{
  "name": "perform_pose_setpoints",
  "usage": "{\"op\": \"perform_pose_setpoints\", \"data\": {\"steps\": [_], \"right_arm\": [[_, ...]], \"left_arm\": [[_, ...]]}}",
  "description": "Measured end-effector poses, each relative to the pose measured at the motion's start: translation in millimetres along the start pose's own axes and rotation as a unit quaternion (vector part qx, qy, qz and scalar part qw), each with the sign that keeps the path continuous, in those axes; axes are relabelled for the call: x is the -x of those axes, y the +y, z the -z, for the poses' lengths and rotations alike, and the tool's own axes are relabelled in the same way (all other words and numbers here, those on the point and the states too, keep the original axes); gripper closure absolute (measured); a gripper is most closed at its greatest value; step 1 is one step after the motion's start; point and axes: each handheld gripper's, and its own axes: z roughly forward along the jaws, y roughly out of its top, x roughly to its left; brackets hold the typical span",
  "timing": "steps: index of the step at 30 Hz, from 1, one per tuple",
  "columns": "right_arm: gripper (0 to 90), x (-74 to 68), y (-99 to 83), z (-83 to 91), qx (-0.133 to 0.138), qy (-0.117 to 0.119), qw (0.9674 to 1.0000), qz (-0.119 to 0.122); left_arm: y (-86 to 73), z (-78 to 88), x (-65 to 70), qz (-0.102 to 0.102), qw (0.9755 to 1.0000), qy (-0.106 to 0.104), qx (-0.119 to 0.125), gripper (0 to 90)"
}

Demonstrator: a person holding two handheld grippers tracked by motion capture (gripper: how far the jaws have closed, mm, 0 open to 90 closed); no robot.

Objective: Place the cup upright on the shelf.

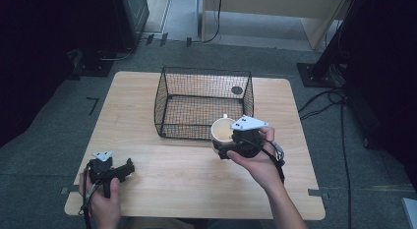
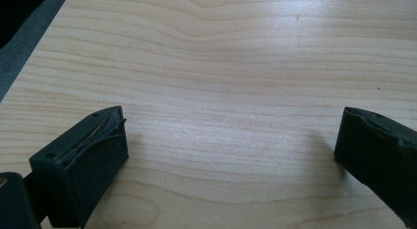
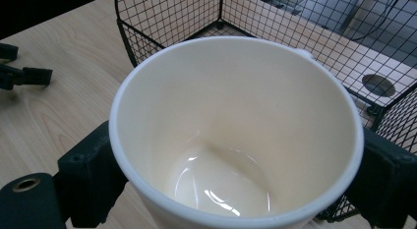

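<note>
A cream cup [image 3: 236, 135] is clamped between the jaws of the right gripper [image 1: 231, 143], just before the wire basket [image 1: 204, 99]. The left gripper [image 2: 231, 155] is held wide open, empty, near the desk's [image 1: 196, 180] front left corner.

White ceramic cup [image 1: 223, 130], cream inside, glossy, empty, mouth open upward and slightly tilted. Clamped at both sides of the wall [image 3: 236, 140] between the two black jaws of the right gripper [image 1: 236, 143], above the wooden table [image 1: 172, 175]. Positioned just before the near right corner of the black wire basket [image 1: 167, 99], very close to its mesh.
</note>
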Motion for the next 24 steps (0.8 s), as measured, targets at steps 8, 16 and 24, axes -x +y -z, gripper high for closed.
{"op": "perform_pose_setpoints", "data": {"steps": [8,16,24], "right_arm": [[8.9,5.5,7.8,-5.1,-0.002,-0.008,1.0,-0.001],[8.9,13.7,24.5,-5.6,0.007,-0.013,0.9999,-0.005],[8.9,18.4,38.0,-10.0,0.01,-0.015,0.9998,-0.004]], "left_arm": [[0.1,0.1,0.1,0.001,1.0,0.0,0.0,0.0],[0.1,0.1,0.1,0.001,1.0,0.0,0.0,0.0],[0.0,0.0,0.1,0.001,1.0,0.0,0.0,0.0]]}}
